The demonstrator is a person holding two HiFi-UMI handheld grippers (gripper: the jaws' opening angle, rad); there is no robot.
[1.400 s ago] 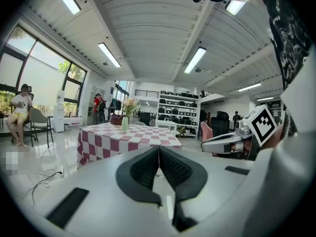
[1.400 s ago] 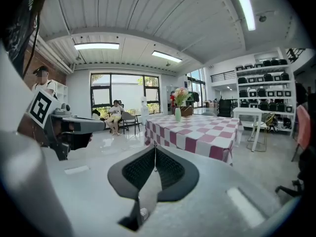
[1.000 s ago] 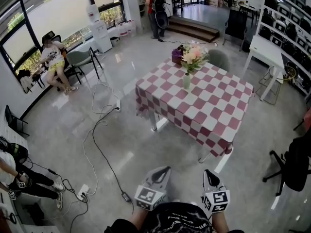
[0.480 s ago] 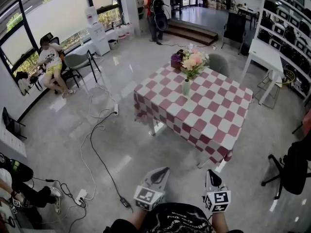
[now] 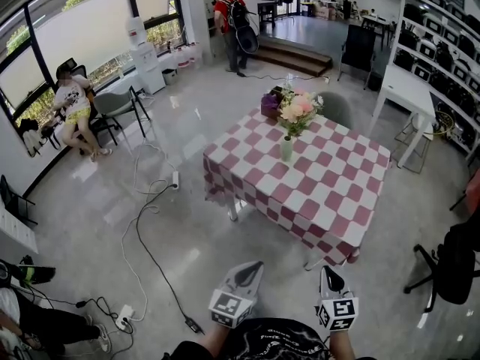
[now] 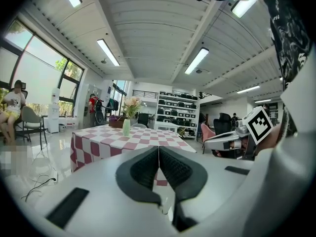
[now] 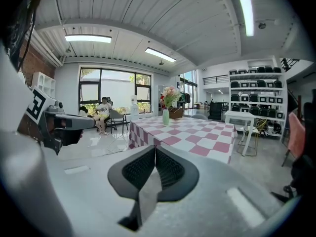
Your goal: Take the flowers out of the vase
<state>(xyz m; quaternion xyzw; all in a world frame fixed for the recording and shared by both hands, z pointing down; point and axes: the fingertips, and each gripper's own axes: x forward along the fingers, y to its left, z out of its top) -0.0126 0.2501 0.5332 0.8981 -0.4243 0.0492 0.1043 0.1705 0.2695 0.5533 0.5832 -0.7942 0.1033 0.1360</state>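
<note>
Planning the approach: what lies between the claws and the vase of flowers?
In the head view, only bare floor, then the near half of the checkered tablecloth, lies between the left claw, the right claw and the vase. Cables lie off left.

— Middle of the room?
— Desk [image 5: 315,193] under a red-and-white checked cloth; dark purple basket [image 5: 271,105] near its far edge.
— By the windows?
— Seated person [image 5: 73,103] beside a grey chair [image 5: 114,103]; water dispenser [image 5: 141,47] further along.
— Floor?
— Loose cables [image 5: 142,238], running to a power strip [image 5: 124,317].
— Right side?
— White side table [image 5: 409,88], black office chair [image 5: 454,265].
</note>
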